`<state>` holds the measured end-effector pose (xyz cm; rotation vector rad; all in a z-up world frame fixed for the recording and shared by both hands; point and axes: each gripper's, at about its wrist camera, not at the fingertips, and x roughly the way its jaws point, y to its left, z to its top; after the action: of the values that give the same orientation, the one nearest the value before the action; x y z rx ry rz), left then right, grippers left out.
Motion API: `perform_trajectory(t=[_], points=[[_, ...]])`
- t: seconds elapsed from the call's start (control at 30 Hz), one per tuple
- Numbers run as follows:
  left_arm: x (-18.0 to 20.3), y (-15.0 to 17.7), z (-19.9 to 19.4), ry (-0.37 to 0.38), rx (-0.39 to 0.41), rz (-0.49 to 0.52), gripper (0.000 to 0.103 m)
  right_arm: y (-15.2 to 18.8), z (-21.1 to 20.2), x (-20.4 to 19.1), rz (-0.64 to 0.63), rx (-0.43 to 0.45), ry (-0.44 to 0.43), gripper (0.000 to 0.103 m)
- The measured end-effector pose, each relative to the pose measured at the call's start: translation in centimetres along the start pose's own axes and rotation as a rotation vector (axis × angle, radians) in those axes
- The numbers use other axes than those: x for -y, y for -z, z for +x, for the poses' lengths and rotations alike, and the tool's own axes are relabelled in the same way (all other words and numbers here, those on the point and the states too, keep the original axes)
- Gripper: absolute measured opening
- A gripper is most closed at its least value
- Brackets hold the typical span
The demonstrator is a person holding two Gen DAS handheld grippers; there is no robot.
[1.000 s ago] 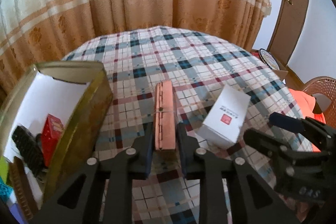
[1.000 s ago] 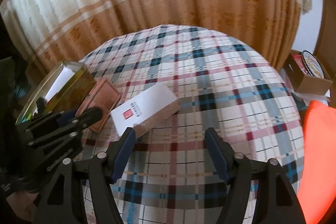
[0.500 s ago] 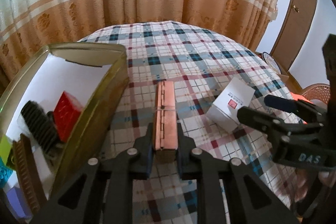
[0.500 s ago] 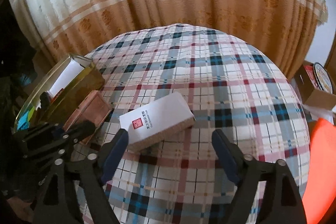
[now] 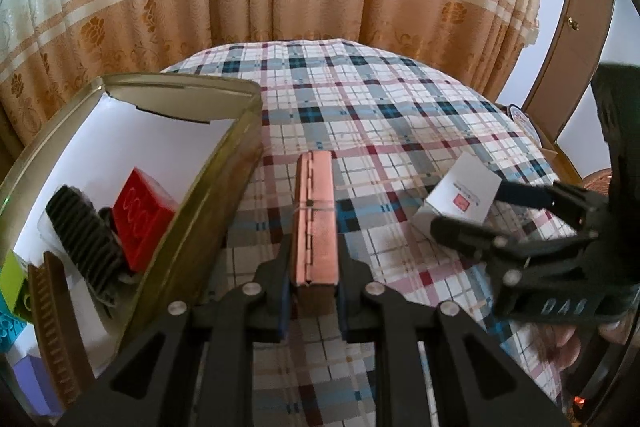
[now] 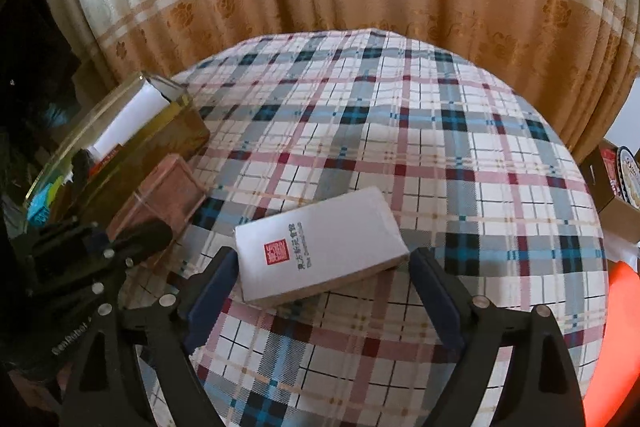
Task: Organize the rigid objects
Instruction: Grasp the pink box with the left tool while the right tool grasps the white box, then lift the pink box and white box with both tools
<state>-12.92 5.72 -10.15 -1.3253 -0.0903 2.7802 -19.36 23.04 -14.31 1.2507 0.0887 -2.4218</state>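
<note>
My left gripper (image 5: 314,291) is shut on the near end of a slim pink hinged case (image 5: 314,211), which stands on edge and points away over the checked tablecloth. An open gold tin (image 5: 240,131) sits just left of it, holding a red box (image 5: 140,215) and a black ribbed piece (image 5: 84,231). A white box with a red stamp (image 6: 320,243) lies flat on the cloth. My right gripper (image 6: 324,291) straddles its near side, jaws opening, box between the pads, neither pad pressing on it. The right wrist view shows the left gripper (image 6: 132,239) with the case (image 6: 168,195).
A brown comb-like piece (image 5: 52,307) and green, blue and purple blocks fill the tin's near end. The round table (image 6: 440,147) backs onto an orange-and-cream curtain. At the right stand a cardboard box (image 6: 616,211), something bright orange (image 6: 612,327) and a wooden door (image 5: 568,27).
The left jaws have closed fully onto the pink case. The right jaws have spread wider and come forward, so the white box now lies between them.
</note>
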Motion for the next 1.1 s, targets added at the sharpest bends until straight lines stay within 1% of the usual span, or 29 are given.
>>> perform_trajectory(t=[0.07,0.2,0.23,0.3,0.4,0.5,0.57,0.83,1.1], points=[[0.0,-0.1,0.2,0.006,-0.007,-0.004,0.016,0.1,0.2,-0.2,-0.017,-0.004,0.019,0.089],[0.0,-0.3,0.3,0.005,-0.006,-0.007,0.016,-0.2,0.5,-0.6,-0.035,-0.002,0.014,0.089],[0.0,-0.3,0.3,0.005,-0.006,-0.007,0.016,-0.2,0.6,-0.7,-0.037,-0.001,0.024,0.086],[0.0,-0.3,0.4,0.004,-0.005,-0.008,0.016,-0.2,0.5,-0.7,-0.039,0.004,0.035,0.084],[0.0,-0.3,0.4,0.004,-0.005,-0.009,0.016,0.0,0.5,-1.2,-0.056,0.005,0.036,0.083],[0.0,-0.3,0.4,0.001,-0.004,-0.009,0.016,0.3,0.3,-1.9,-0.068,0.017,0.07,0.083],[0.0,-0.3,0.3,0.001,-0.003,-0.009,0.016,0.7,0.2,-2.3,-0.063,0.024,0.064,0.083],[0.0,-0.3,-0.1,-0.01,0.023,-0.002,0.016,1.3,-1.6,-2.4,-0.017,0.11,0.113,0.083],[0.0,-0.2,-0.7,-0.014,0.043,0.002,0.016,1.5,-2.6,-2.2,0.007,0.16,0.136,0.083]])
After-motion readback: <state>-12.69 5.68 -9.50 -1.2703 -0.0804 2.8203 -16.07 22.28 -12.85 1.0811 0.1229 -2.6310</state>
